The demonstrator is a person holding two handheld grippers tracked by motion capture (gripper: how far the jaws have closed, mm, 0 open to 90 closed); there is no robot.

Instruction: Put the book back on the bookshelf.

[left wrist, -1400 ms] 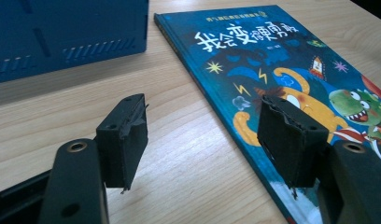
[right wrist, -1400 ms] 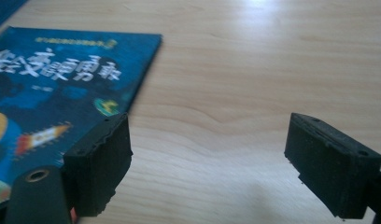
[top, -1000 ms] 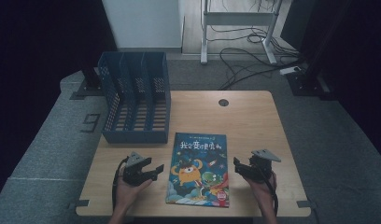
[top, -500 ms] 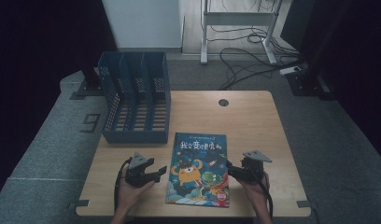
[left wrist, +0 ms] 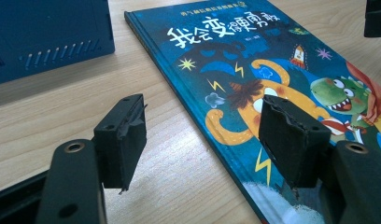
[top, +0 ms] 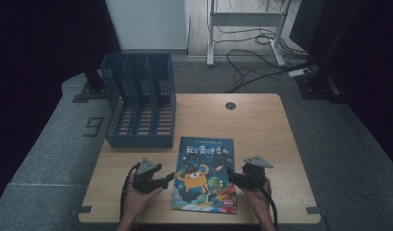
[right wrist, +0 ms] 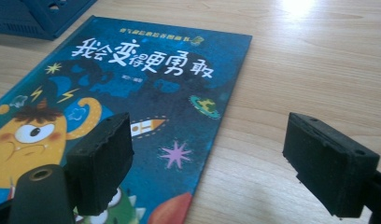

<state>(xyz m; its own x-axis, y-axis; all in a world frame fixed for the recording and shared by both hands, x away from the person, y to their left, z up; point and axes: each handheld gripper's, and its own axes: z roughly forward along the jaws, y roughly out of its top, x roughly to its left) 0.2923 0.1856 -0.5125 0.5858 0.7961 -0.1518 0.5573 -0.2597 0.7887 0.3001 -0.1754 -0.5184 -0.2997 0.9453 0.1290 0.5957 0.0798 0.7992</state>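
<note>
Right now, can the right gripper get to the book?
Probably yes. The right gripper is open beside the book, which lies flat on the table, its edge between the open fingers. Nothing blocks the way.

Blue book [top: 204, 175] with orange monster, dark-blue slotted rack [top: 139, 108], pale wood table [top: 262, 125]

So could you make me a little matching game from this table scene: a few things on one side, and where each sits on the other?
Things:
1. picture book
2. blue file rack
3. left tool
4. right tool

Places:
A. far left part of the table
B. at the book's left edge, jaws open
C. flat on the table's near middle
D. at the book's right edge, jaws open

Pairs: 1-C, 2-A, 3-B, 4-D
</note>
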